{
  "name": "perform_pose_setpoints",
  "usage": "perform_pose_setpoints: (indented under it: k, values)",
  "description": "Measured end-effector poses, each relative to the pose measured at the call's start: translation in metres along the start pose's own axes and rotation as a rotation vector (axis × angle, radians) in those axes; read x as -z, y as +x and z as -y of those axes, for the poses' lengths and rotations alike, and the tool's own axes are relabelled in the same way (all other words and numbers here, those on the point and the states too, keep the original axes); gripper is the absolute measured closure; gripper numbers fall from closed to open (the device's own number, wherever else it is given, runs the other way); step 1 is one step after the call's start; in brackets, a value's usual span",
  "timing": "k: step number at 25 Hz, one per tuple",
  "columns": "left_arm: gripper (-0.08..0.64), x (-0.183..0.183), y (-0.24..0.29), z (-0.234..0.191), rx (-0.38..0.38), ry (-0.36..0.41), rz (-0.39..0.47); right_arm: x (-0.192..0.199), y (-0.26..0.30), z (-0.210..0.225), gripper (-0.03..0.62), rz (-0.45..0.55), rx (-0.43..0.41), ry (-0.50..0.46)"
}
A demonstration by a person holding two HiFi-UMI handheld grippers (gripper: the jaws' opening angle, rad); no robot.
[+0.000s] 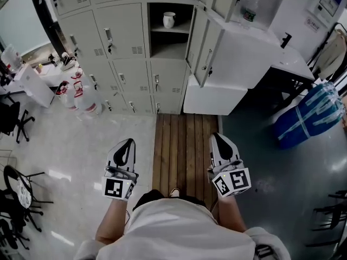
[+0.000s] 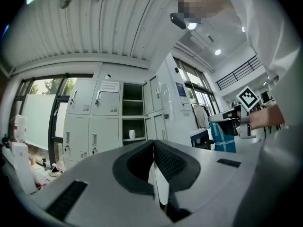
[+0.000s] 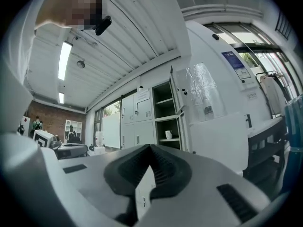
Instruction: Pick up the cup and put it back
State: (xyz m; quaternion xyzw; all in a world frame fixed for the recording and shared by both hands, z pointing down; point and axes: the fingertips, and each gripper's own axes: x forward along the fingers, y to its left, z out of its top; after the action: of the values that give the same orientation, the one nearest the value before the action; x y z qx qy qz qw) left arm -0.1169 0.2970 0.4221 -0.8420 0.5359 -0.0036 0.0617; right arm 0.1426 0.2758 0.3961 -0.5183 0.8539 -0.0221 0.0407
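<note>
Wooden platform (image 1: 184,150) before grey lockers (image 1: 122,37); left tongs (image 1: 128,143), right tongs (image 1: 216,137) closed, empty.

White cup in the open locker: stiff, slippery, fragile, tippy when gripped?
The cup looks like glazed white ceramic: probably rigid, somewhat slippery, breakable if knocked. It stands upright, taller than wide, on the locker shelf, so a sideways nudge might tip it. It looks small, so it is likely light.

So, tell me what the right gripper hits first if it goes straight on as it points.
Probably the locker bank. The right gripper's shut jaws aim roughly at a closed door just left of the open compartment holding the white cup. Nothing shows in between, though depth is hard to judge.
</note>
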Motion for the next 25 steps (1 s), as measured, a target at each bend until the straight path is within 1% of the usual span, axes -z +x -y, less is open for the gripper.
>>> perform_pose_setpoints:
  k: [2, 6, 9, 12, 15, 20, 25]
  values:
    - [0.537, 0.002, 0.005, 0.003, -0.016, 0.017, -0.007, 0.003, 0.006, 0.008, 0.575, 0.005, -0.022, -0.001]
    - [0.537, 0.011, 0.013, 0.003, -0.040, 0.027, -0.038, 0.013, 0.018, 0.017, 0.575, -0.014, -0.047, 0.019]
    - [0.537, 0.016, 0.033, -0.001, -0.042, 0.012, -0.040, 0.012, 0.033, 0.025, 0.575, -0.016, -0.073, -0.001]
    - [0.537, 0.031, 0.058, -0.001, -0.014, -0.002, -0.046, 0.019, 0.047, 0.036, 0.575, -0.024, -0.063, -0.005]
    - [0.537, 0.041, 0.095, -0.009, 0.022, -0.015, -0.037, 0.027, 0.069, 0.051, 0.575, -0.039, -0.038, -0.012]
    - [0.537, 0.052, 0.168, -0.047, 0.051, -0.043, -0.023, 0.036, 0.136, 0.072, 0.575, -0.077, -0.020, -0.013]
    - [0.537, 0.052, 0.238, -0.099, 0.068, -0.075, 0.008, 0.029, 0.228, 0.073, 0.575, -0.103, -0.052, -0.036]
